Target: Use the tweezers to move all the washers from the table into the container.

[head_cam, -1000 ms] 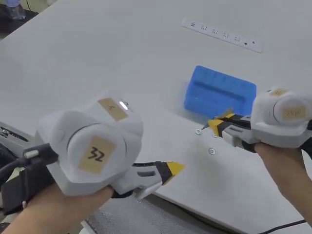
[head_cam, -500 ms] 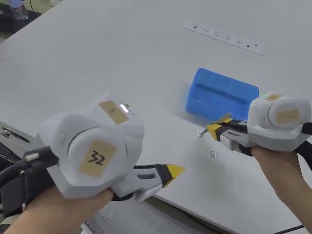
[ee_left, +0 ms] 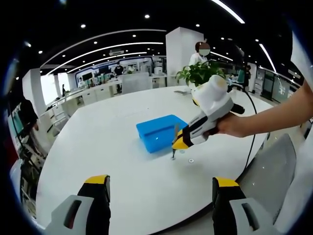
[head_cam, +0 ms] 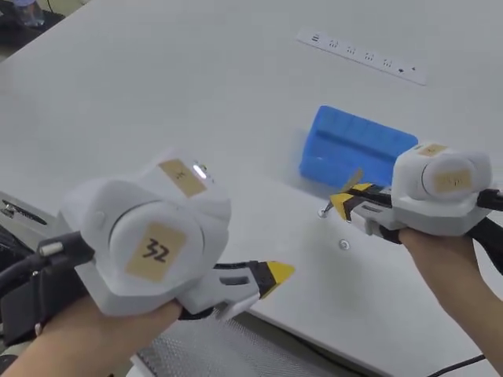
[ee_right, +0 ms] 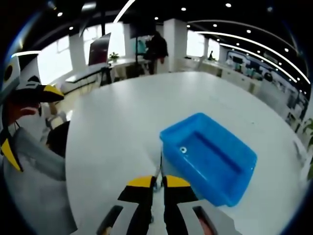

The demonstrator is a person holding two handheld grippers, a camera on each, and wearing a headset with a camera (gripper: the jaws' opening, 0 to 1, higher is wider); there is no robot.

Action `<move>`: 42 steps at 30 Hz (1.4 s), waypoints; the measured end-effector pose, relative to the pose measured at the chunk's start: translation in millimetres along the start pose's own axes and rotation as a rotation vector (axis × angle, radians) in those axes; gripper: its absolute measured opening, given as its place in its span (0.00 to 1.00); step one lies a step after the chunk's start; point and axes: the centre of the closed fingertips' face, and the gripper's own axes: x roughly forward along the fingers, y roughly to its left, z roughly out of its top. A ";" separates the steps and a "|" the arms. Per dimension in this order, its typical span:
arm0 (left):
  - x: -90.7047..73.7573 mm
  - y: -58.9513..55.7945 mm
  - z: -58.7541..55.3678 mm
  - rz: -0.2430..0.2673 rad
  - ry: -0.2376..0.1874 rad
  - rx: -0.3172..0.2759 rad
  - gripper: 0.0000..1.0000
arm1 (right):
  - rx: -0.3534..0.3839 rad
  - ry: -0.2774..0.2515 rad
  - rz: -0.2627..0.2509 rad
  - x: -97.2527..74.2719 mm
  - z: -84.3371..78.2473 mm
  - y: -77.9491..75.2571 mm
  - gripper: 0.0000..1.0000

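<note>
left tool: jaws spread wide, nothing between them. It's parked at the lower left of the head view, over the near edge of the tabletop.

right tool: jaws squeezed together, clamped on the tweezers. Sits at the right of the head view, yellow tips pointing left, just below the container.

tweezers: thin and dark, poking out past the right tool's tips and angling down to the tabletop just beside the container's near edge.

container: blue rectangular tub, right of centre in the head view, flat on the tabletop.

washer: lying loose on the tabletop, just below the right tool's tips and apart from the tweezers.

second washer: already inside the container, near its left corner in the right gripper view.

small bit at the tweezer tip: looks like a washer, honestly can't tell if it's pinched or just lying there.

power strip: white, upper right of the head view, well apart from everything else.
</note>
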 end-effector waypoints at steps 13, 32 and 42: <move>-1.0 -0.2 -0.2 -0.001 0.000 0.004 0.88 | -0.003 -0.022 -0.014 0.5 1.3 1.1 0.03; 1.2 -2.8 4.7 -0.013 -0.012 -0.035 0.97 | -0.018 -0.129 -0.051 -32.2 48.6 -12.6 0.03; 1.8 -4.1 4.7 -0.018 -0.008 -0.031 0.99 | 0.011 -0.201 -0.108 -37.4 71.8 -34.0 0.03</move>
